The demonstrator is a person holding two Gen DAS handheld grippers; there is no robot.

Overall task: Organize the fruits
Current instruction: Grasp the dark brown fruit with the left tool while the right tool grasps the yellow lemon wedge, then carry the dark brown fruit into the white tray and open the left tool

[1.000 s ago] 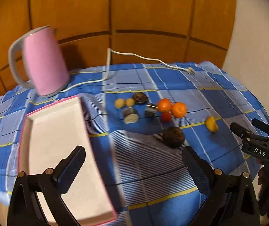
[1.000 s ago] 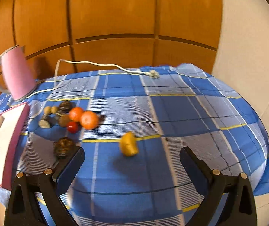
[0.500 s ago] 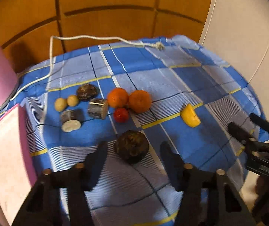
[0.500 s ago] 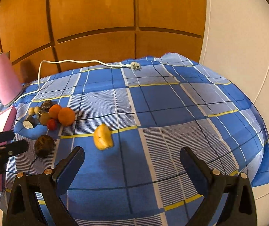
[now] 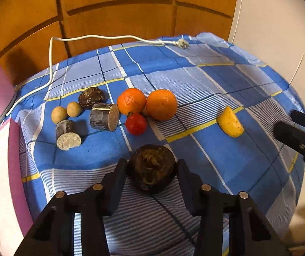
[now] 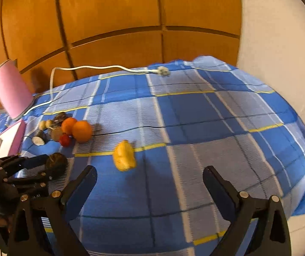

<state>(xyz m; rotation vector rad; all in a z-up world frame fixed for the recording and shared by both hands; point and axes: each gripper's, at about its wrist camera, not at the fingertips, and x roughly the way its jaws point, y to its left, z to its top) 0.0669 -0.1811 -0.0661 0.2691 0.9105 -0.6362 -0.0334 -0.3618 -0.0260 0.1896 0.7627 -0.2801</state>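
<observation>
Closing in with the left gripper (image 5: 152,166): jaws just drawn narrow, pads now touching both flanks of the dark brown fruit (image 5: 152,168), which sits on the blue checked cloth (image 5: 195,81), nearest of the lot. Looks rough-skinned and firm, probably light; a coarse rind like that should give good purchase, so little risk of slipping. Taken across its widest part, low on the sides, which seems the right place, well clear of the ragged top.

Over on the right, the right gripper (image 6: 150,175) spread wide, nothing between the jaws, poised above the cloth just short of the yellow fruit wedge (image 6: 124,156). Likely softer, that one; worth a gentle pinch across its flat sides.

Further back, clustered together: two oranges (image 5: 147,103), a small red tomato (image 5: 135,123) touching them, cut dark-skinned chunks (image 5: 104,117) and two small tan round ones (image 5: 66,111).

Pink-rimmed white tray (image 5: 13,149) at the left edge, probably the destination. Pink kettle (image 6: 11,93) and its white cord (image 6: 101,67) behind.
</observation>
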